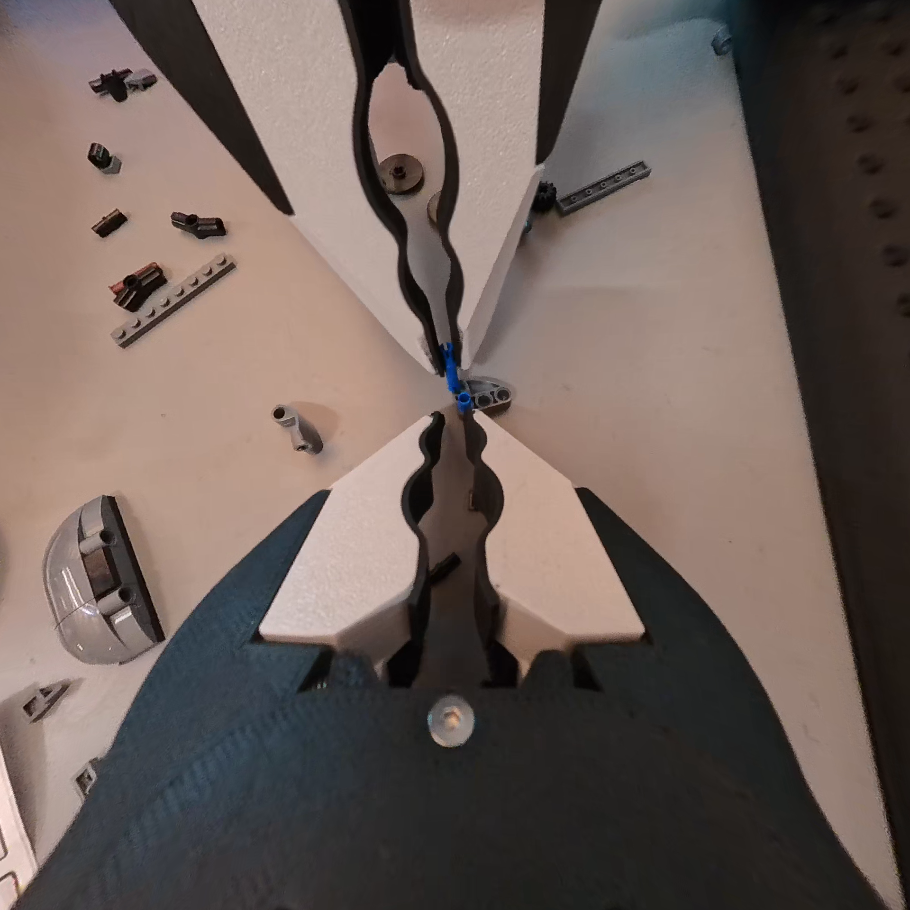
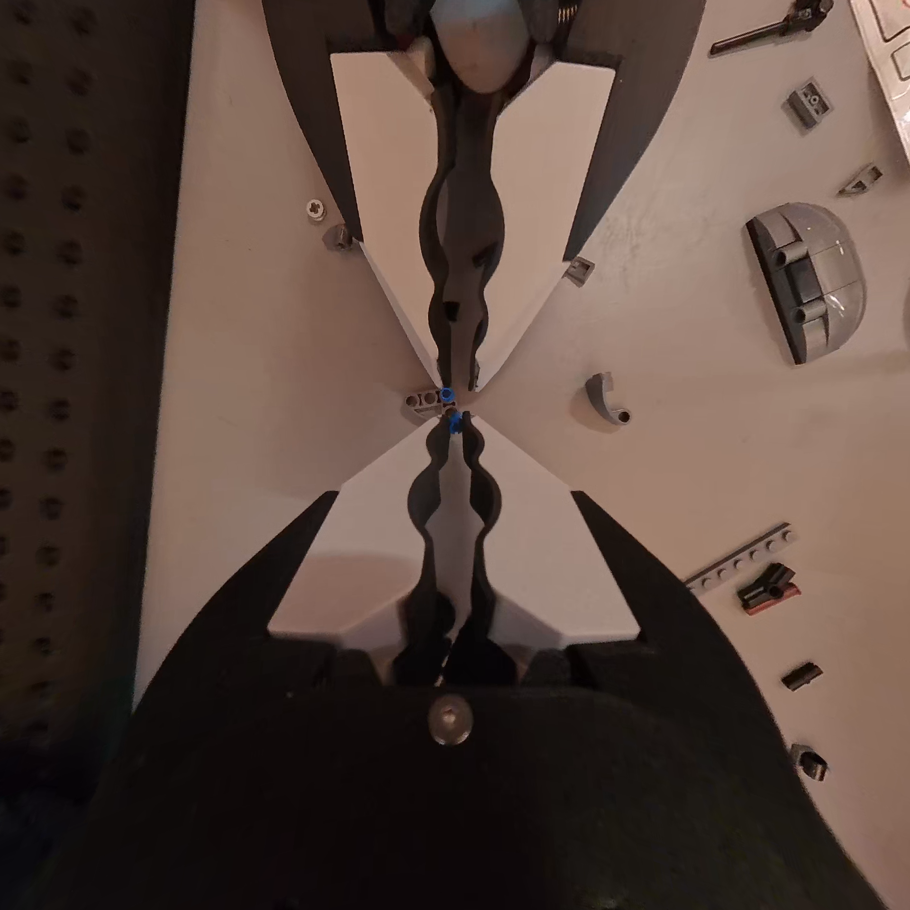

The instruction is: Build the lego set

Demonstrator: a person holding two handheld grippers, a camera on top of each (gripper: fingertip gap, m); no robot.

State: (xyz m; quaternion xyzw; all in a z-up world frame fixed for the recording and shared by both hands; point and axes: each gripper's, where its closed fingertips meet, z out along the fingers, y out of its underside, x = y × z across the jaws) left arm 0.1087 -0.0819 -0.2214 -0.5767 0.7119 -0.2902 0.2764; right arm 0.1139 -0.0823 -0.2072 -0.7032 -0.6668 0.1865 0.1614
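Note:
A small grey beam with holes has a blue pin seated in its near end. My left gripper is shut on that end of the beam and holds it just above the white table. The beam also shows in the right wrist view, under the left gripper's tips. My right gripper is shut on a second blue pin. It comes in tip to tip from the opposite side, and its pin reaches the beam beside the first pin.
A grey domed assembly, a long grey plate, a curved grey piece and several small dark connectors lie to the left. A short grey plate and a brown dish lie beyond. A dark studded mat borders the table. My two grippers' fingertips are within a few centimetres of each other.

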